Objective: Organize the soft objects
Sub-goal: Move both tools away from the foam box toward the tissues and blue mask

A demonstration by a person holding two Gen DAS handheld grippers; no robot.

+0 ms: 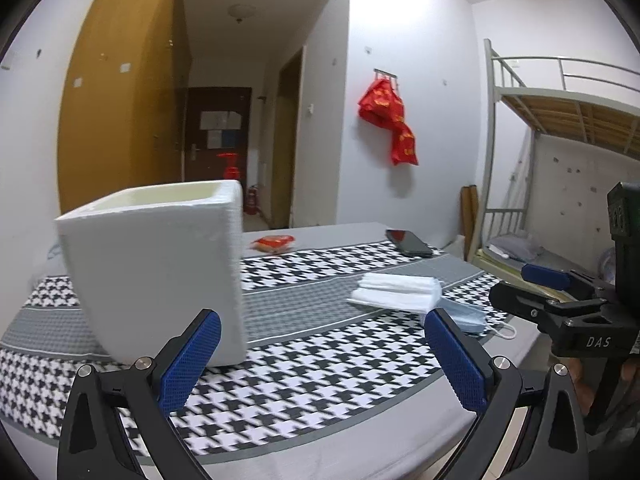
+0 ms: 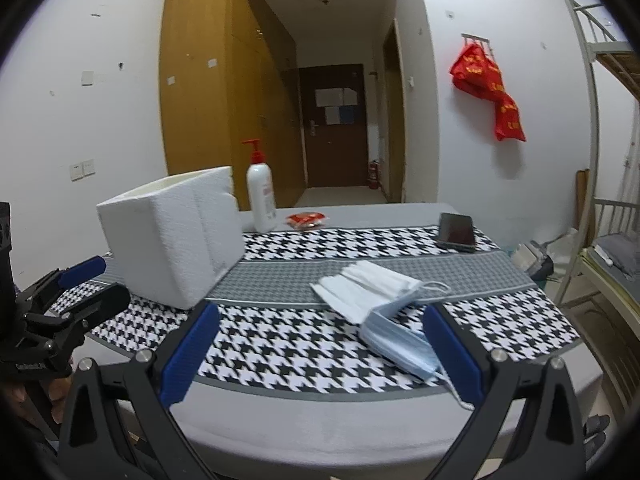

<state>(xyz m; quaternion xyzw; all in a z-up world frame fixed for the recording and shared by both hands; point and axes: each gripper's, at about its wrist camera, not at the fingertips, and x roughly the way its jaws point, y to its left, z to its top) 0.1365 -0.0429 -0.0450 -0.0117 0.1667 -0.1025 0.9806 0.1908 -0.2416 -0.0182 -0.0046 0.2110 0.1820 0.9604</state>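
Left wrist view showed my left gripper [image 1: 322, 360] spread wide and empty, just in front of the white foam box [image 1: 160, 276]. My right gripper [image 2: 320, 356] was equally wide, holding nothing. I saw the stack of white and pale blue face masks [image 2: 376, 304] lying right of that box on the houndstooth cloth [image 2: 300, 352].

White letters "DAS" stand on the black body of the right tool [image 1: 560, 284], out at three o'clock. Print on the red bag [image 1: 390, 120] is unreadable.
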